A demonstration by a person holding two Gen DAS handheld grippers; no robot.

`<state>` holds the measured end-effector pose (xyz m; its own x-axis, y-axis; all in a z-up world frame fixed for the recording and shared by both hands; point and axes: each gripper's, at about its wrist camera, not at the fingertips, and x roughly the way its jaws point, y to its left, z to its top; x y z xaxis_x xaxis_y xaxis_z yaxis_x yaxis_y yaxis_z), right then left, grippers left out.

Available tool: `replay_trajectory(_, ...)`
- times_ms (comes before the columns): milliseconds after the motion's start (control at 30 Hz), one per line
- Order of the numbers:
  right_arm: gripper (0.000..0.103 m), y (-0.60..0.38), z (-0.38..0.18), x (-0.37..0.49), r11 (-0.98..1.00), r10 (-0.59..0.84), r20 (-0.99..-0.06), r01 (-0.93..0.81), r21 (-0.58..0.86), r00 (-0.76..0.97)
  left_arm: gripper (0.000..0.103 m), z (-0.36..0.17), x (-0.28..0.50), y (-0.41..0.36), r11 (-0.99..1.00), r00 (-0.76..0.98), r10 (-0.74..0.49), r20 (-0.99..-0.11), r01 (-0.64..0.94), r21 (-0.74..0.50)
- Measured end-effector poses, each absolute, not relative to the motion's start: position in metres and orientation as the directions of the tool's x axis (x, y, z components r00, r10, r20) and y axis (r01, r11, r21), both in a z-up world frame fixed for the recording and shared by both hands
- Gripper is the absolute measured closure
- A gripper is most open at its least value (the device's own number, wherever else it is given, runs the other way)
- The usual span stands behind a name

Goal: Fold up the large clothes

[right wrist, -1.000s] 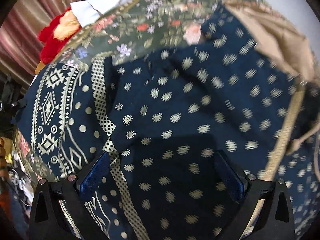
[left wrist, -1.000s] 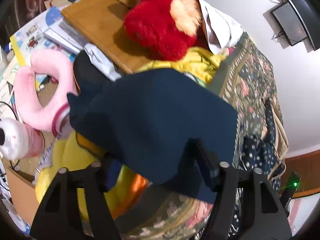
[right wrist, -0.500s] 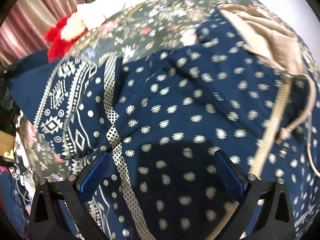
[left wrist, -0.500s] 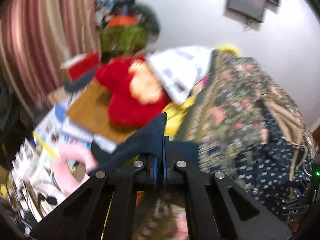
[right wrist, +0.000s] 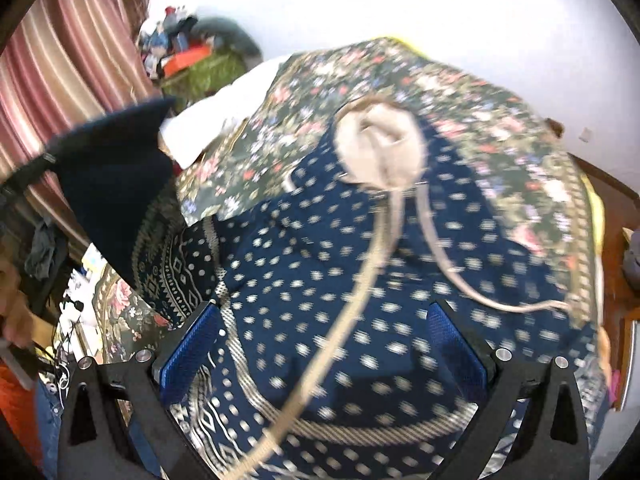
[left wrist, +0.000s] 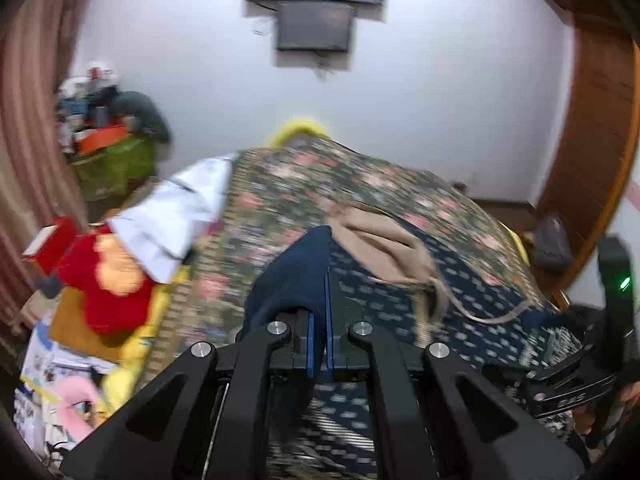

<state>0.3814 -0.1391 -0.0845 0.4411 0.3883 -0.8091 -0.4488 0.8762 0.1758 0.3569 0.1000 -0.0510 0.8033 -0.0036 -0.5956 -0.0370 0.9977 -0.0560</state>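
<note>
A large navy garment with white motifs [right wrist: 340,280] and patterned borders lies spread on a bed with a floral cover [right wrist: 460,92]. Its beige waistband and drawstrings [right wrist: 380,144] lie at the far end. My left gripper [left wrist: 318,340] is shut on a corner of the navy garment [left wrist: 296,276] and holds it lifted; that raised corner shows at the left of the right wrist view [right wrist: 116,184]. My right gripper [right wrist: 324,356] is open, its blue pads [right wrist: 188,352] spread just above the garment near its border.
A red plush toy [left wrist: 108,280], white cloth [left wrist: 176,216], a wooden board and papers lie left of the bed. A pile of clutter [left wrist: 108,140] stands by the curtain. A wooden door frame [left wrist: 592,140] is on the right. A dark device hangs on the wall [left wrist: 316,8].
My left gripper has shut on the garment's corner and lifted it, swinging from the bedside clutter toward the bed. My right gripper has tilted up; it stays open over the garment.
</note>
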Motion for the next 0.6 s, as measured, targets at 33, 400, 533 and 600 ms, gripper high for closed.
replay_trajectory(33,0.000,-0.153,-0.079,0.378,0.882,0.383,-0.805,-0.438,0.173,0.453,0.100,-0.060,0.362,0.082,0.997,0.784,-0.047,-0.618,0.004,-0.071)
replay_trajectory(400,0.000,-0.243,-0.090,0.363,0.931,0.293,-0.836,-0.339,0.138,0.464,0.094,-0.189,0.384,-0.036,0.959,0.415,-0.244,-0.876,0.238,-0.154)
replay_trajectory(533,0.000,-0.244,-0.101,0.363,0.932,0.283,-0.852,-0.335,0.136,0.441,0.073,-0.208,0.371,-0.040,0.951,0.335,-0.265,-0.904,0.246,-0.187)
replay_trajectory(600,0.000,-0.236,-0.104,0.363,0.928,0.281,-0.856,-0.349,0.127,0.434,0.059,-0.204,0.361,-0.029,0.945,0.321,-0.290,-0.902,0.246,-0.216)
